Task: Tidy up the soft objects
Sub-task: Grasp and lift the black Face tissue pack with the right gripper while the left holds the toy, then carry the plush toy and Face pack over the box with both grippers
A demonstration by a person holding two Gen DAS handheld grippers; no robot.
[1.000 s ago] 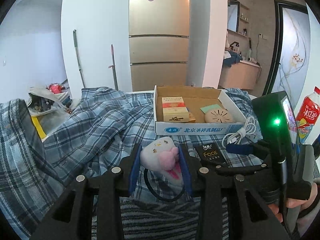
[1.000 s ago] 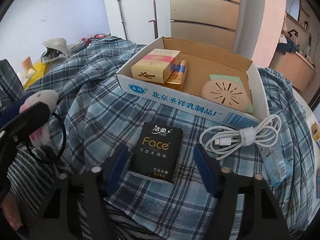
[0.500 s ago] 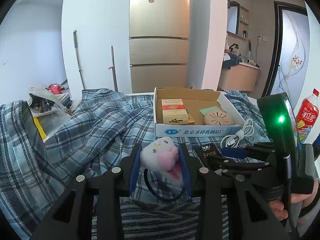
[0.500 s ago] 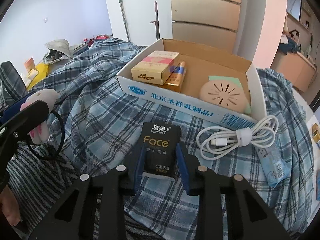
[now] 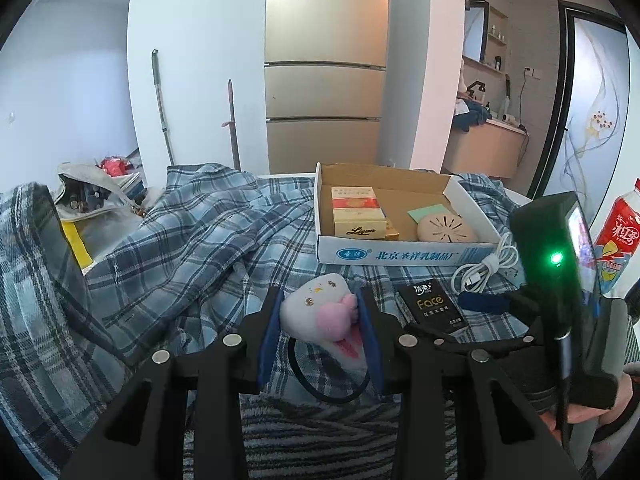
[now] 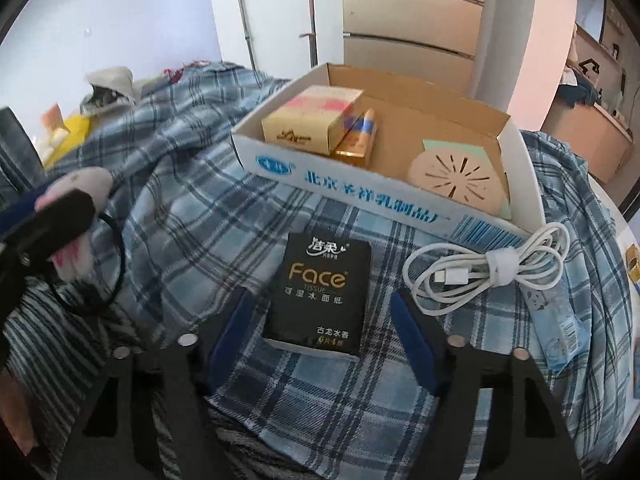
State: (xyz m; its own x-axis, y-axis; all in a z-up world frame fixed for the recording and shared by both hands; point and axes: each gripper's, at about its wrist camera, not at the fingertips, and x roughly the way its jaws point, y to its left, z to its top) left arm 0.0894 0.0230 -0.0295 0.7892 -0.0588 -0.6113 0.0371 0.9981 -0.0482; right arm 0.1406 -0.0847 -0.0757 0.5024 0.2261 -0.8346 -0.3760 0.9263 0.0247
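Note:
My left gripper (image 5: 320, 320) is shut on a white and pink plush toy (image 5: 320, 312) with a black loop hanging under it, held above the plaid cloth (image 5: 200, 240). The same plush toy (image 6: 76, 196) shows at the far left of the right wrist view. A black Face tissue pack (image 6: 320, 292) lies flat on the cloth between the blue pads of my right gripper (image 6: 324, 332). Its jaws are opening, and gaps show on both sides of the pack. From the left wrist view the tissue pack (image 5: 430, 304) lies just right of the toy.
An open cardboard box (image 6: 360, 188) behind the pack holds a cigarette carton (image 6: 312, 120), a gold tube and a round pink vent disc (image 6: 456, 176). A coiled white cable (image 6: 484, 272) lies to the right. A red bottle (image 5: 618, 232) stands at the right edge.
The right gripper closed on the tissue pack half a second ago and has opened again, leaving the pack on the cloth. The left gripper kept still with the plush toy.

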